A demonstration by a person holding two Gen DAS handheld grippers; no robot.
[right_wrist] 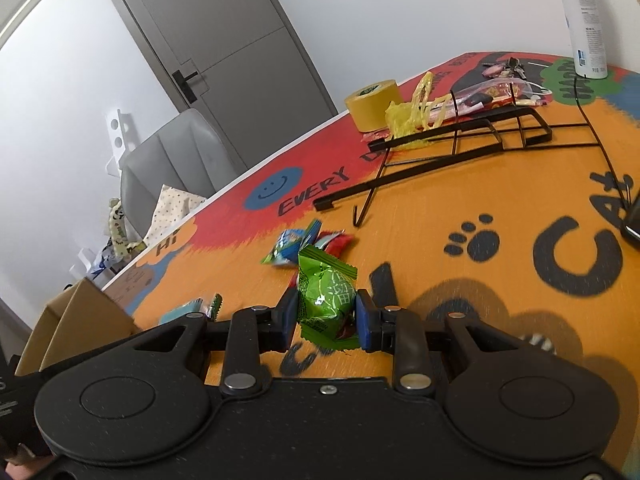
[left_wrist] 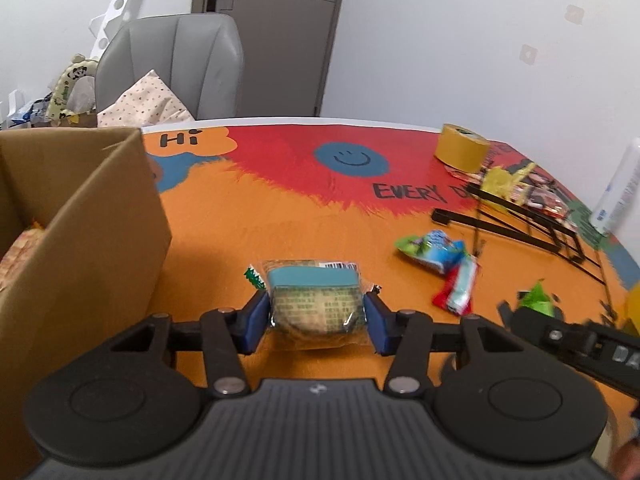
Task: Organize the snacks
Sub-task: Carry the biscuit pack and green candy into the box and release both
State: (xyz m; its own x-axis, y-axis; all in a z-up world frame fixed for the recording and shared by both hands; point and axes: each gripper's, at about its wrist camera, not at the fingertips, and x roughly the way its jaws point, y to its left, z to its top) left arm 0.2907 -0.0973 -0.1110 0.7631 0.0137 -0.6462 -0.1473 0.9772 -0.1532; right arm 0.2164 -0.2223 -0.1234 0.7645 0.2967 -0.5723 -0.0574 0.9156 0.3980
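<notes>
From the left wrist, the left gripper [left_wrist: 317, 320] pinches a clear-wrapped round cake [left_wrist: 316, 304] with a teal band across its top; both blue pads press on the sides of the pack, which hangs just above the orange table mat [left_wrist: 280, 216]. An open cardboard box [left_wrist: 80, 240] stands close on the left, its near wall beside the gripper's left finger. Farther right on the mat lie a blue-and-green snack bag [left_wrist: 434, 249] and a red-and-blue stick packet [left_wrist: 458, 288], touching each other. Behind them a black wire rack [left_wrist: 516, 220] lies flat, with a yellow tape roll [left_wrist: 461, 147] beyond it and a white bottle [left_wrist: 618, 188] at the far right edge. The right gripper [left_wrist: 536, 304] shows at the right margin, blurred, with a green wrapper at its tip. A grey chair [left_wrist: 176, 64] stands behind the table.

From the right wrist, the right gripper [right_wrist: 326, 314] is clamped on a green wrapped candy [right_wrist: 326, 296], the pads squeezing its middle while the crimped ends stick out above and below; the candy is lifted off the mat [right_wrist: 420, 240]. Just past it lie the snack bag [right_wrist: 290, 246] and the red-and-blue packet [right_wrist: 334, 240]. The teal-topped cake [right_wrist: 186, 310] shows low at the left, near the box [right_wrist: 84, 316]. The rack [right_wrist: 460, 136], a crumpled yellow plastic bag [right_wrist: 408, 114], the tape roll [right_wrist: 372, 104] and the bottle [right_wrist: 586, 20] sit toward the far right of the table
</notes>
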